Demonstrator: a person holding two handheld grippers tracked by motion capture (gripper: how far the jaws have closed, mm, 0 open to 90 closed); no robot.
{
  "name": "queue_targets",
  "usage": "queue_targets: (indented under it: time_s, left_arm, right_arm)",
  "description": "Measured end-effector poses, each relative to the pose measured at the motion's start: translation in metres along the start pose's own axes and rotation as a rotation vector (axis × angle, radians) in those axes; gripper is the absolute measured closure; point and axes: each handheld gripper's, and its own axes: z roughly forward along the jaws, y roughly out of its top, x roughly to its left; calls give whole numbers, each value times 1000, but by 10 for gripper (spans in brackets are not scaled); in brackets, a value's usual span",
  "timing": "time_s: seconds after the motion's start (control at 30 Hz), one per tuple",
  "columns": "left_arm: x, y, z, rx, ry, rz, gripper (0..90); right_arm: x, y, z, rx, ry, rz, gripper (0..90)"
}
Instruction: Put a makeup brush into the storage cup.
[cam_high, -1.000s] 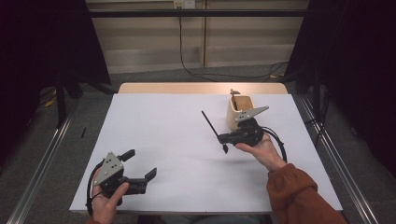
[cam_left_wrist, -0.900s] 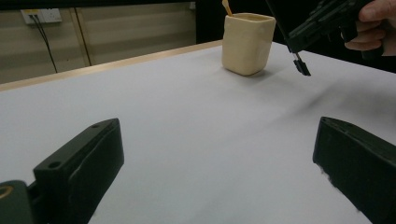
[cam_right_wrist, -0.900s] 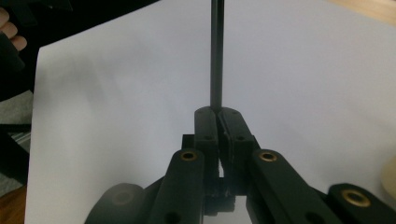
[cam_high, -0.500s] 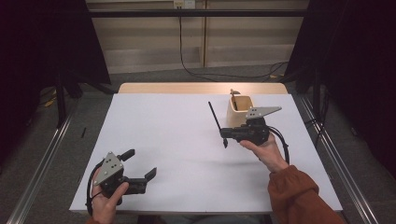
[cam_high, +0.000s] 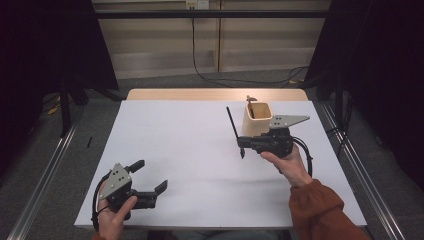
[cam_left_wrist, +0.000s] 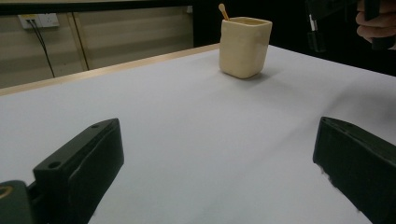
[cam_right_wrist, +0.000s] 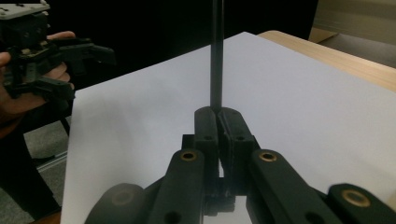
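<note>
Over the last second the right tongs (cam_high: 241, 145), pinching a thin black stick (cam_high: 232, 123), move from mid-bench toward the cream square-sided cup (cam_high: 257, 119) and tip the stick upright beside it; judged, insertion is next. The left tongs (cam_high: 150, 187) rest spread on the white bench (cam_high: 190, 150). The stick's top is cut off in the right gripper view (cam_right_wrist: 216, 51); the cup's wooden utensil (cam_left_wrist: 223, 11) is mostly hidden.

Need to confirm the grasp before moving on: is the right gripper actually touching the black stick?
Touching. In the right gripper view the right gripper has its jaws closed on the black stick, which rises from between them with no gap showing.
</note>
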Motion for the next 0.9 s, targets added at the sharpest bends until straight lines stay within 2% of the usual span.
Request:
queue_targets:
  time_s: [0.37,0.47,0.73,0.9]
  left_arm:
    - [0,1,0,-3,-7,16,18]
    - [0,0,0,-2,-6,14,18]
    - [0,0,0,-1,-8,13,18]
    - [-1,0,0,-1,-6,9,18]
  right_arm:
    - [20,1,-7,-1,53,-39,866]
    - [27,1,-6,22,53,-57,867]
    - [35,-1,-4,44,90,-65,866]
    - [42,0,2,81,133,-79,866]
